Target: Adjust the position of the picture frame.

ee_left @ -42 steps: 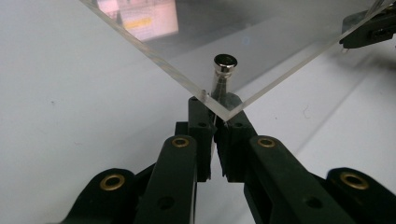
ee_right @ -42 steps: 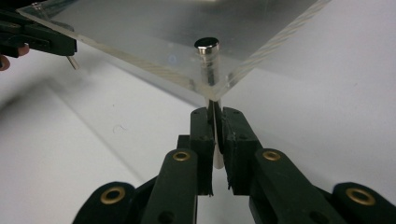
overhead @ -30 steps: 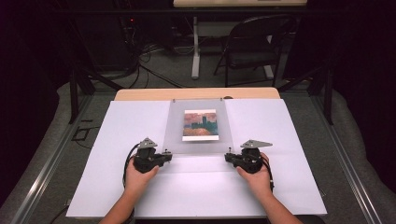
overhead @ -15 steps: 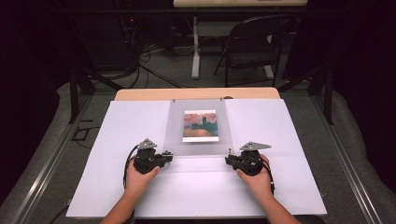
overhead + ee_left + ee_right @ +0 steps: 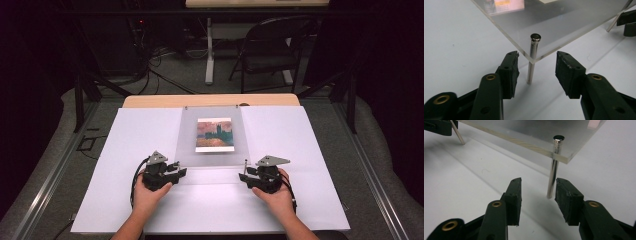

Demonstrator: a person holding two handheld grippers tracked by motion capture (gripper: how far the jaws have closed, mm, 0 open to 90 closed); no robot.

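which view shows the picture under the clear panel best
The high view: the picture lies whole under the clear panel, seen from above. The left gripper view catches just its lower edge; the right gripper view a pink blur.

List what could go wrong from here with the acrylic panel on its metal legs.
1. The left gripper has just been opening; its jaws flank the near-left leg without pressing it. A sideways nudge could tip the slim pin and drop the clear panel.
2. The right gripper has likewise been opening, one pad close beside the near-right leg; pulling back crookedly might drag it.
3. A shifted panel could disturb the picture under it.
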